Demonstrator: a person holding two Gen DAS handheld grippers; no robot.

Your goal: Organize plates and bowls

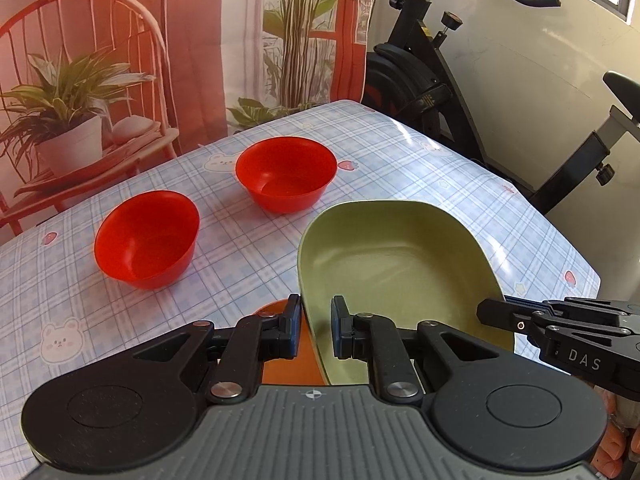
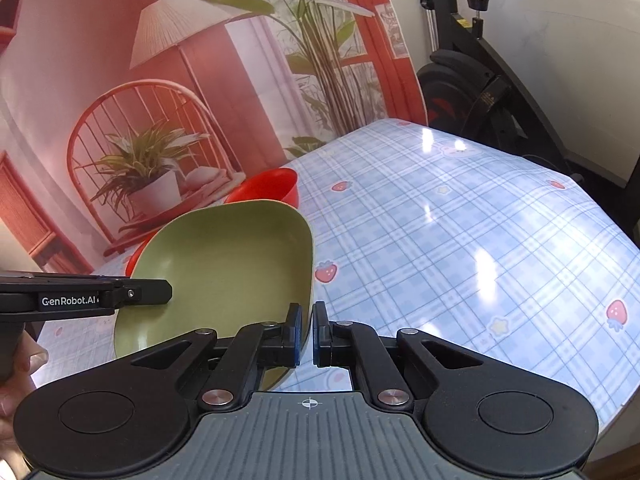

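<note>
A green squarish dish point(image 1: 400, 264) is held tilted above the table by both grippers. My left gripper point(image 1: 316, 328) straddles its near-left rim with a small gap between the fingers. My right gripper point(image 2: 307, 334) is shut on its right rim; it also shows in the left wrist view point(image 1: 492, 314). The dish shows in the right wrist view point(image 2: 224, 264). Two red bowls point(image 1: 147, 238) point(image 1: 286, 174) stand upright on the table to the left. An orange plate point(image 1: 292, 356) lies under the left gripper, mostly hidden.
The table point(image 1: 460, 184) has a blue plaid cloth; its right edge point(image 2: 624, 272) drops off near a black exercise bike point(image 1: 480, 80). A printed backdrop point(image 1: 160, 60) hangs behind the far edge.
</note>
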